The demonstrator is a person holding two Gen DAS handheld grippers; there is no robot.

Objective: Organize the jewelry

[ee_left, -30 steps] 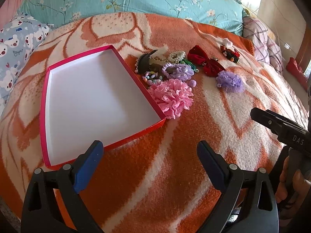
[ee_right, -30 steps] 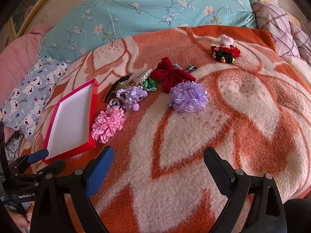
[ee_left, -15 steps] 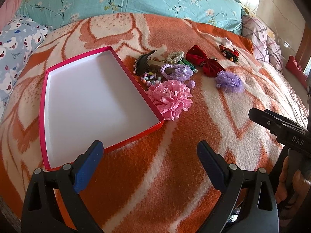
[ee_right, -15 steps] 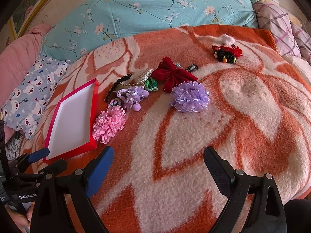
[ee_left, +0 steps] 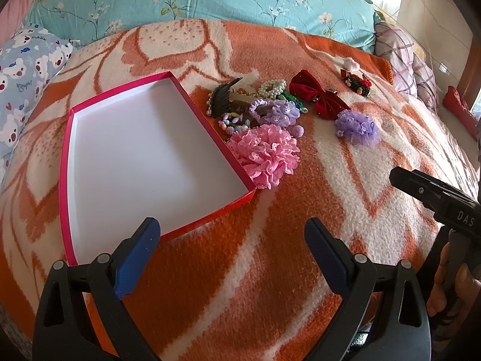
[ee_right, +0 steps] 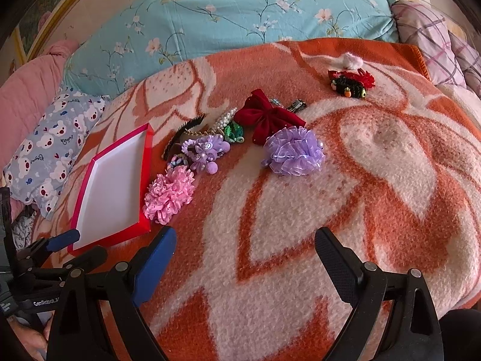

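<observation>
A red box with a white, empty inside lies on the orange blanket; it also shows in the right wrist view. Right of it lies a pile of hair pieces: a pink frilly flower, a purple scrunchie with a bear, a dark comb, pearls, a red bow, a lilac frilly flower and a black-and-red clip. My left gripper is open, low, near the box's front corner. My right gripper is open over the blanket.
The orange-and-cream blanket covers a bed. A turquoise floral quilt lies along the back, a bear-print pillow at the left, checked pillows at the right. The left gripper shows at the right wrist view's lower left.
Both grippers have edged slightly forward toward the pile; the objects sit a little lower and closer in view. Both stay open. Nothing on the blanket has moved.
</observation>
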